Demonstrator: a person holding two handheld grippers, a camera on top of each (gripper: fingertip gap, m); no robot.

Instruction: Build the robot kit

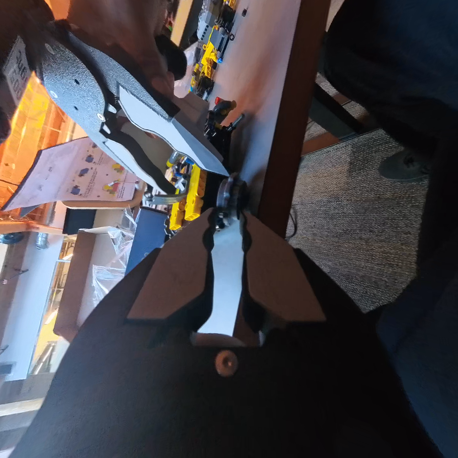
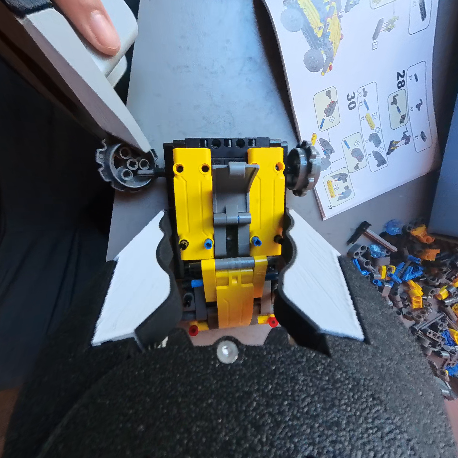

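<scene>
Item: yellow brick vehicle model (image 2: 229,223), clamped across its body in my right gripper (image 2: 226,250) over the grey table (image 2: 198,74); left gripper (image 1: 229,218) pinches the grey wheel hub (image 2: 127,167) on its axle; risk: skewed push jams hub, or model twists loose.

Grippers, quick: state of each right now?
Left gripper: shut on grey toothed plastic wheel.
Right gripper: shut on yellow and black brick-built vehicle.
</scene>
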